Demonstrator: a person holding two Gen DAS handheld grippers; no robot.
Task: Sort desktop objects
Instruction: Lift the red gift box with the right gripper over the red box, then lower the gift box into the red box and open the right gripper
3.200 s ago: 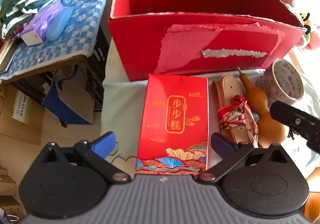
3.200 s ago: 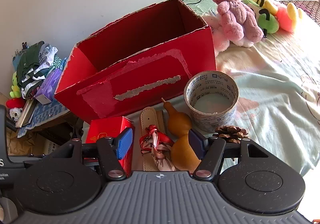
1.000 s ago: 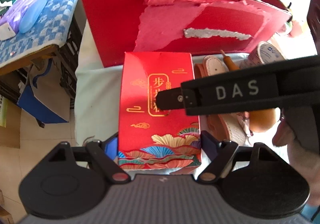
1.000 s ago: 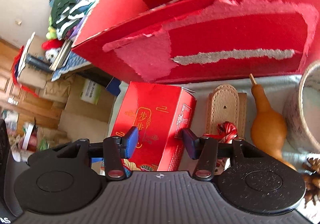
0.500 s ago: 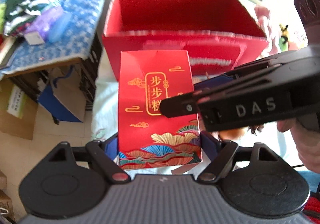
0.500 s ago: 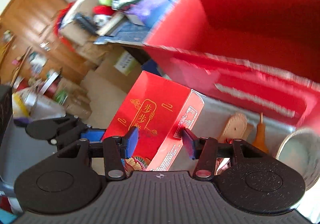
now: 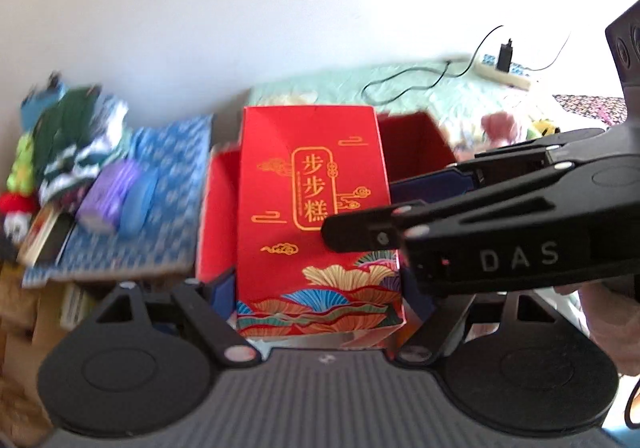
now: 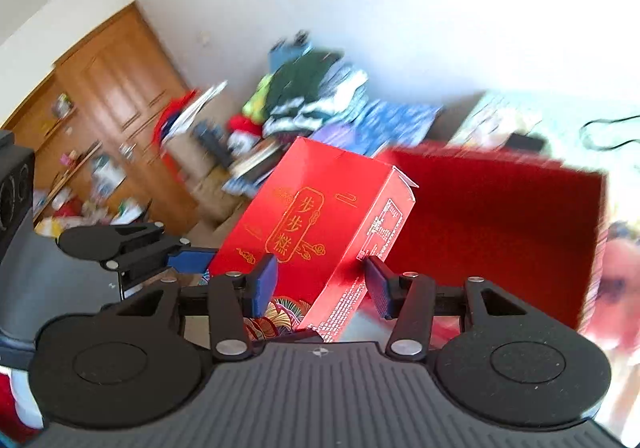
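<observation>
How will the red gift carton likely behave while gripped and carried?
The red gift carton probably stays stiff: its printed faces look flat between both grippers, left gripper and right gripper. Glossy card may slip. Weight cannot be judged.

Red gift box (image 7: 316,216) held up between the fingers of the left gripper (image 7: 320,296).
The right gripper (image 7: 404,208) reaches in from the right and touches its side; the open red carton (image 7: 416,144) stands behind.
</observation>
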